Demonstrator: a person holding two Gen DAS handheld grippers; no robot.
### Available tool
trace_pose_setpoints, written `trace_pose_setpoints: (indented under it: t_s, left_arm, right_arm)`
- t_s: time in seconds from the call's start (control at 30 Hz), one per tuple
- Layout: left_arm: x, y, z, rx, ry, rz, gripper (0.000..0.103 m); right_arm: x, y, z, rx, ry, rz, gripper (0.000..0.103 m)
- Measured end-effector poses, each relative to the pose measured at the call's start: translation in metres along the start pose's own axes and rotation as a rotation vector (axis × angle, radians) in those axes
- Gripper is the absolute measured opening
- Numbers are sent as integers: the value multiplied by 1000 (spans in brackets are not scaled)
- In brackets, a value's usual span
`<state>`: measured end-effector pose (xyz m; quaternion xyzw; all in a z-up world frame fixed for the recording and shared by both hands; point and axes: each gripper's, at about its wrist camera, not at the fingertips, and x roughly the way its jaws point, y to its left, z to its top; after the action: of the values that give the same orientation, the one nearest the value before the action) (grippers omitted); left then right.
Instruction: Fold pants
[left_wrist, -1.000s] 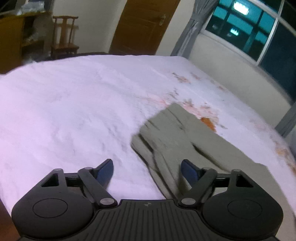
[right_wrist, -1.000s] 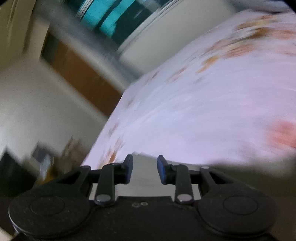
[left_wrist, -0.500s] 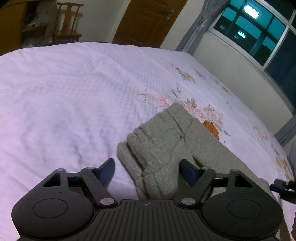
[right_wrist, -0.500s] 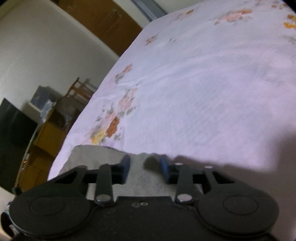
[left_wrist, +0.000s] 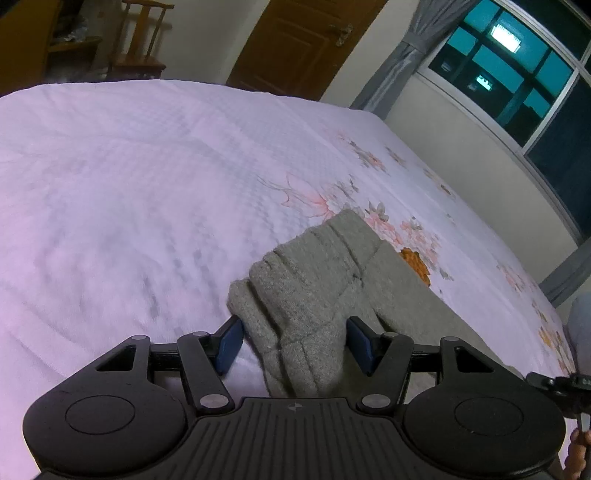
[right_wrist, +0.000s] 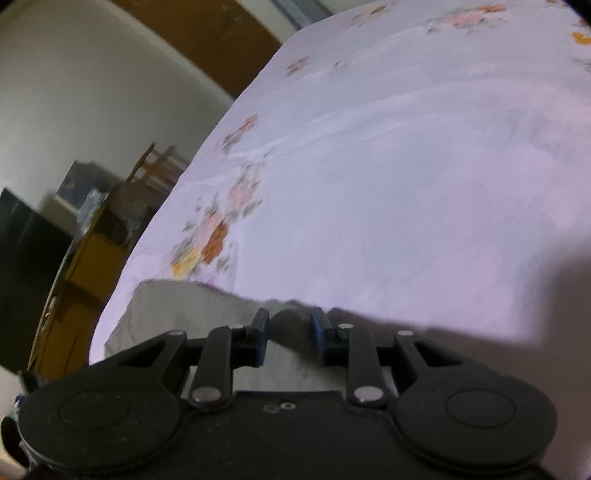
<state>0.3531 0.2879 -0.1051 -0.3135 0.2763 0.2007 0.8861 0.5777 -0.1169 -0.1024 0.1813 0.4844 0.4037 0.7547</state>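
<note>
No legible writing was seen anywhere. The grey pants (left_wrist: 332, 288) were spread on the bedspread (left_wrist: 147, 192), one bunched end lying between the closing jaws of the left gripper (left_wrist: 291, 341), pads not yet touching. The right gripper (right_wrist: 290, 328) was narrowed over another edge of the cloth; whether it pinched could not be told

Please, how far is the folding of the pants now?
Done: the grey knitted pants lie doubled lengthwise on the white flowered bedspread. In hand: the left tongs are closing around one end; the right tongs straddle a raised fold at the other. Left: the crosswise folds.
</note>
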Motion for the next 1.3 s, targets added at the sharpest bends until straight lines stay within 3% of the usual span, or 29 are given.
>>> trace_pose_setpoints:
  t_s: [0.13, 0.23, 0.37, 0.5, 0.6, 0.77, 0.8, 0.83, 0.87, 0.97, 1.13, 1.23, 1.3]
  left_arm:
    - [-4, 4, -5, -12, -14, -4, 61]
    - [-4, 7, -6, -38, -16, -14, 61]
    - [-4, 7, -4, -48, -17, -19, 61]
    - [-3, 8, -3, -61, -27, -28, 59]
    - [1, 13, -3, -86, -23, -43, 54]
    - [1, 17, -3, -96, -31, -82, 41]
    - [1, 17, -4, -98, -34, -87, 39]
    - [0, 18, -4, -100, -36, -92, 38]
    - [0, 18, -4, -102, -40, -97, 37]
    - [-3, 15, -3, -96, -63, -113, 34]
    - [-18, 5, -1, -60, -121, -117, 32]
    - [-3, 6, -5, -16, -76, -55, 32]
    - [10, 18, -7, -57, -48, -68, 34]
  right_arm:
    - [-5, 8, -1, -41, 22, 101, 18]
    - [5, 11, 2, -70, 60, 55, 18]
    - [17, 4, 5, -25, 71, 87, 22]
    - [20, -10, 6, 54, 70, 173, 22]
    - [21, -20, 7, 114, 64, 210, 22]
    - [23, -16, 8, 109, 74, 239, 21]
    - [18, -13, 7, 87, 45, 237, 15]
    - [14, -9, 7, 55, 24, 219, 3]
    - [12, -1, 6, 1, 14, 180, 0]
    - [7, 26, 0, -142, -27, 92, 0]
    - [-3, 50, 2, -249, -129, -80, 0]
    - [22, 51, -3, -328, -77, -240, 0]
    - [44, 41, -7, -312, -34, -284, 0]
